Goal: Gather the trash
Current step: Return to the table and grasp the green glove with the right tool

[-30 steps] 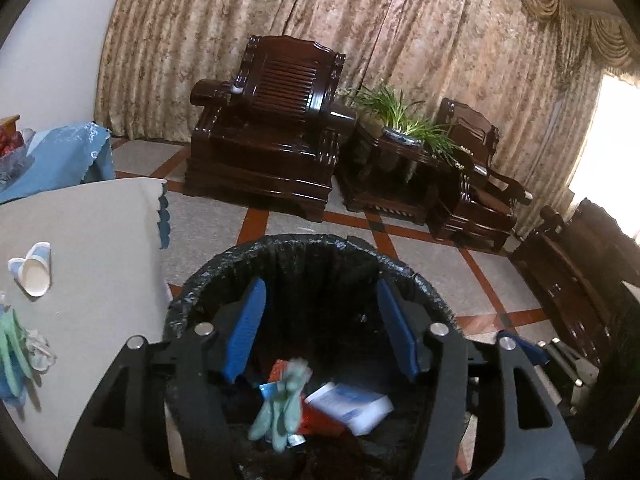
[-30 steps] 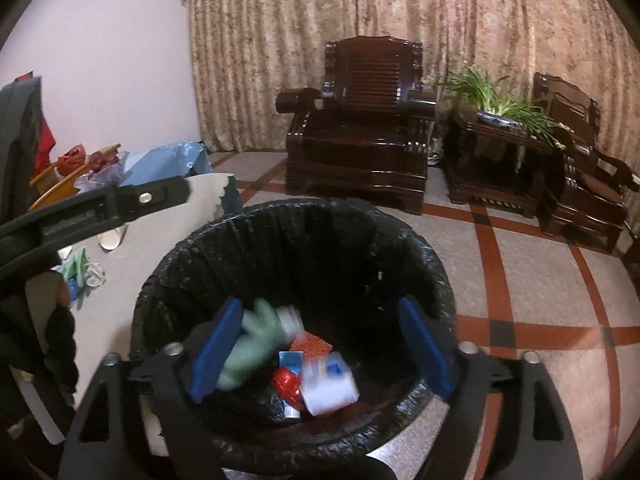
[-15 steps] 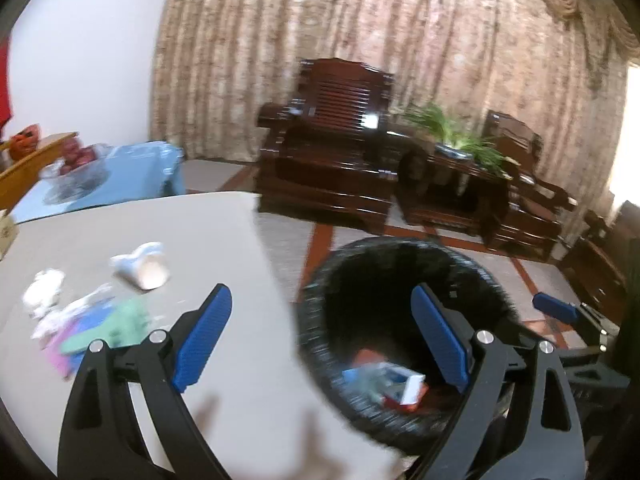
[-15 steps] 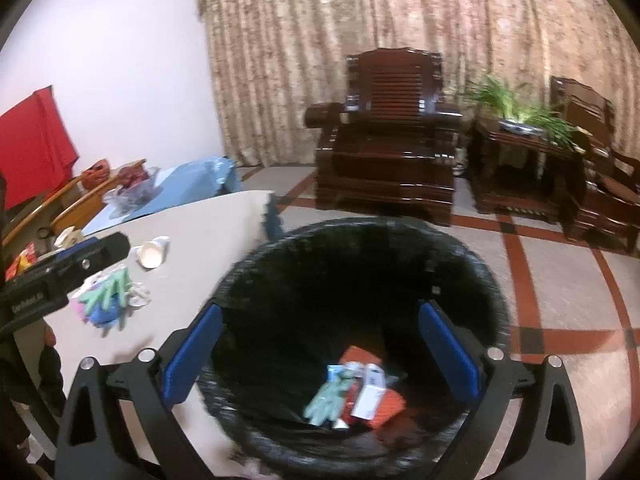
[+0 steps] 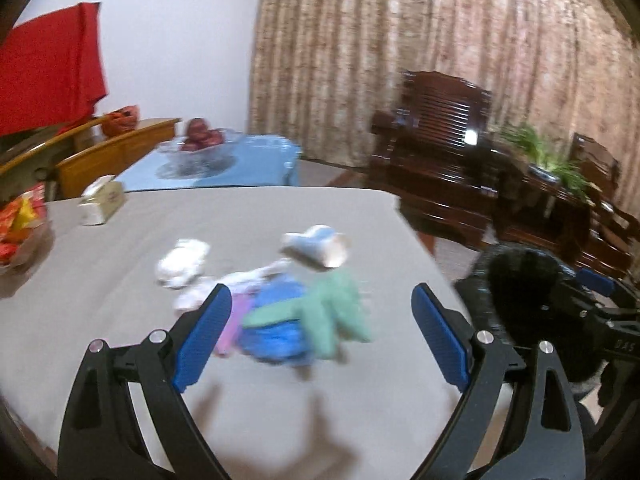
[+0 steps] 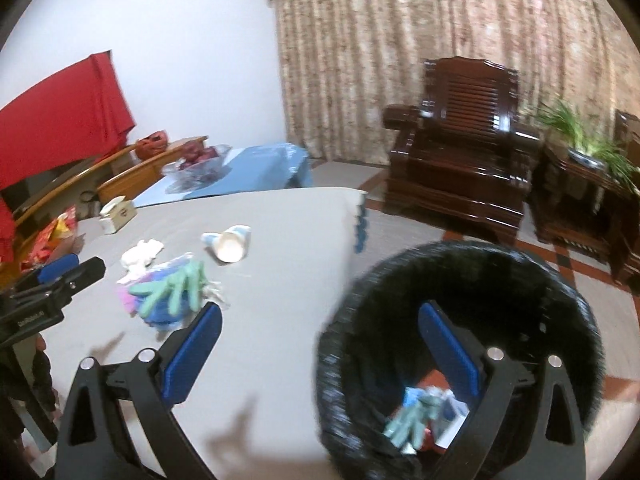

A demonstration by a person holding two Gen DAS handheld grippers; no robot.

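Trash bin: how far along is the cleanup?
Partly done. The trash bin already holds a green glove and some packaging. Nothing is in hand: left claw and right claw are both open and empty. Left on the table: another green glove on a blue item, a paper cup and crumpled tissue.

Soft indoor light; motion blur throughout; fisheye bending, dark corners; tongs' shadows on table [image 5: 120, 272].

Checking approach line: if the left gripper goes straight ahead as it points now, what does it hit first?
Probably the green glove on top of the blue item on the table, centred between the open jaws of the left gripper. The frame is blurred, so depth is uncertain.
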